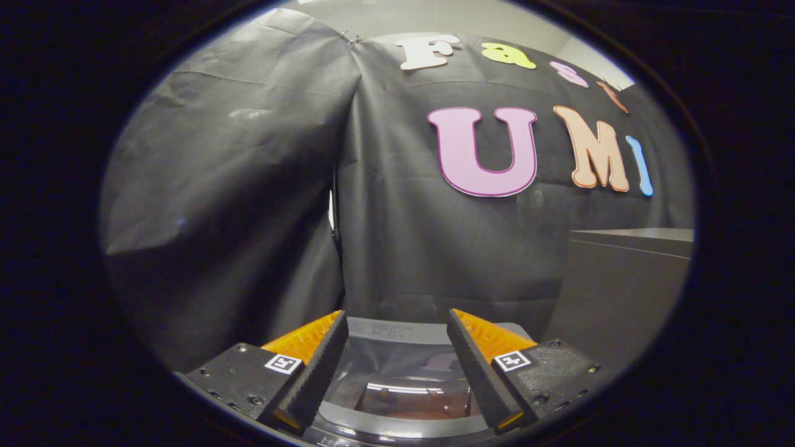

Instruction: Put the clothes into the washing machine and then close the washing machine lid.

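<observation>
The gripper hangs above the washer, its two fingers spread apart with nothing between them. Through the gap shows the lid, a glossy dark pane in a grey frame, lying flat over the drum and mirroring the booth wall and a strip of light. By that look the lid seems down, so the closing step is likely done, and the empty fingers fit that reading. No clothes can be picked out; whether any sit under the pane cannot be told, since reflections hide what lies below. A grey cabinet stands just beyond the washer on the right. Judged from this, the task looks at or near its end, with little left to do
</observation>
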Demonstrator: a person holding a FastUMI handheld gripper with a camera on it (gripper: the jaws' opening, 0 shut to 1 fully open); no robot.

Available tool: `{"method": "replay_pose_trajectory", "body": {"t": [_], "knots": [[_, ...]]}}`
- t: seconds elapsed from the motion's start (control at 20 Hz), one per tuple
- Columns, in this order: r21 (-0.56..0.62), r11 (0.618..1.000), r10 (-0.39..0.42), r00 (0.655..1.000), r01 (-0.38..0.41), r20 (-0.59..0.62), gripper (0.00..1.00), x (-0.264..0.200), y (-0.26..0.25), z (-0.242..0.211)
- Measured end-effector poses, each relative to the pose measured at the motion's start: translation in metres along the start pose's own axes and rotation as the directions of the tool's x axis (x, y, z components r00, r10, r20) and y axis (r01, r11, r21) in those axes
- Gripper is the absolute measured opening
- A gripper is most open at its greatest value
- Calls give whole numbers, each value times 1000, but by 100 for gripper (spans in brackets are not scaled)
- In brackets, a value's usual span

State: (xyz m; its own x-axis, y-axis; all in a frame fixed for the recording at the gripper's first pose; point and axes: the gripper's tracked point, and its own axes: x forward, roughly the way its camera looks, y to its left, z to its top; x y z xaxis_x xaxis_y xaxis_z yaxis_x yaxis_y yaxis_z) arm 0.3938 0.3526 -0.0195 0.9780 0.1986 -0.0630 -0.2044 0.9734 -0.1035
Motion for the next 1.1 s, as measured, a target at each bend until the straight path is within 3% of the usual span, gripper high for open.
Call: {"method": "replay_pose_trajectory", "body": {"t": [0.3, 0.45, 0.7, 0.9, 1.1], "knots": [[24, 997, -66, 997, 67, -49, 97, -29, -6, -7], [26, 999, -45, 997, 47, -69, 96, -50, 7, -4], [-53, 998, -17, 997, 13, -81, 96, -87, 20, 6], [-103, 990, -104, 991, 95, -83, 97, -118, 8, 17], [-199, 974, -118, 992, 108, -35, 97, -149, 11, 37]]}}
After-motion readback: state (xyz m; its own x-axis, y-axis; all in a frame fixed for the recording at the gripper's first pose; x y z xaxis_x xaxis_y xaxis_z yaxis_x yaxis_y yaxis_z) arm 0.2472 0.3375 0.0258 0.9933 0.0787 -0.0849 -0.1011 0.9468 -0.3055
